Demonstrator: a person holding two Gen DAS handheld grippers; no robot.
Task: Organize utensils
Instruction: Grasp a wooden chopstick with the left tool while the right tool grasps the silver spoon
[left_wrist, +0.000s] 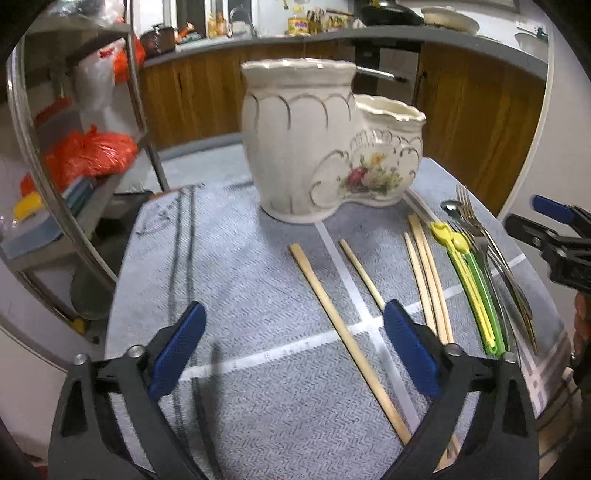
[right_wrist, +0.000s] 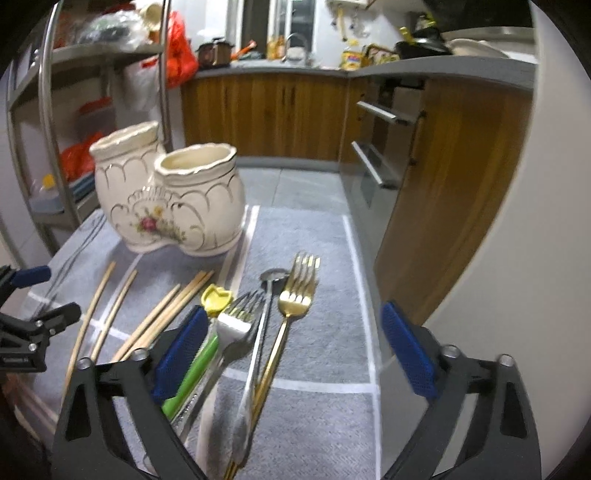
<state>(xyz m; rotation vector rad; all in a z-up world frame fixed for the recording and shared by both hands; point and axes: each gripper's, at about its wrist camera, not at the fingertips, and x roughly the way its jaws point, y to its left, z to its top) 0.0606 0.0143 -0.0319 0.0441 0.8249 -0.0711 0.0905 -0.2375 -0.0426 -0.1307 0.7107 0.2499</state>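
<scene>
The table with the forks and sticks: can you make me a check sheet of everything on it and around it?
Surface: table under a grey cloth with white stripes.
Job's things: white double holder upright, both pots look empty. Wooden chopsticks lie loose. Yellow-green plastic utensils, gold fork, silver fork and spoon lie in a pile.
Clutter: nothing seen on the cloth.
Grippers: left gripper has open jaws over a chopstick, not pinching it. Right gripper has open jaws over the fork pile, holding nothing.
Cables: nothing seen.
Surroundings: metal rack with orange bags, wooden cabinets, crowded counter.
</scene>
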